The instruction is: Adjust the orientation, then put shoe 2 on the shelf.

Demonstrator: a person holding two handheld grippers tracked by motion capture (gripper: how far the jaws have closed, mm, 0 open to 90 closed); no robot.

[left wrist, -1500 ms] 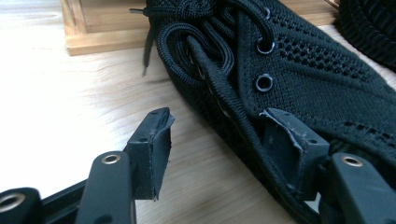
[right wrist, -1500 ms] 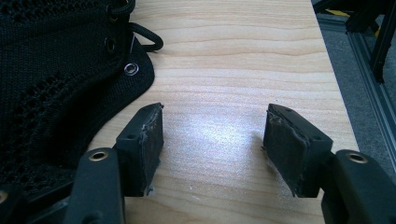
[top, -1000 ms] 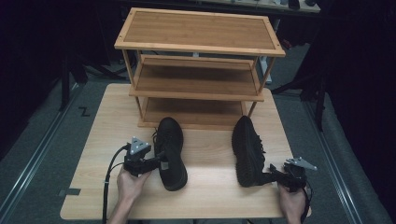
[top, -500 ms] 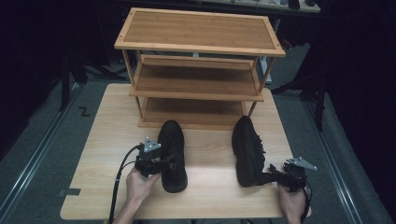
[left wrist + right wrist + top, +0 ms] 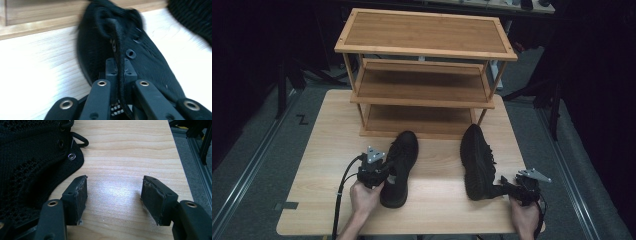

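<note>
Two black lace-up shoes lie on the wooden table [image 5: 327,135], toes toward the rack. My left gripper [image 5: 385,172] is at the left shoe [image 5: 402,160]. In the left gripper view its jaws have just been closing, and the gripper [image 5: 120,72] is shut on the laced edge of the shoe [image 5: 152,65]. The right shoe [image 5: 477,160] lies on its side. My right gripper [image 5: 505,189] rests by that shoe's heel. In the right gripper view the gripper [image 5: 113,195] is open over bare wood, with the shoe [image 5: 27,157] just left of its left jaw.
A three-tier wooden shoe rack [image 5: 424,50] stands at the table's far edge with bare shelves. A cable [image 5: 339,200] trails from the left gripper toward the near edge. The table's right edge [image 5: 178,157] runs close to the right gripper.
The left hand has moved right onto the left shoe, and its jaws have closed on the shoe's edge. The right hand and both shoes have stayed put.
</note>
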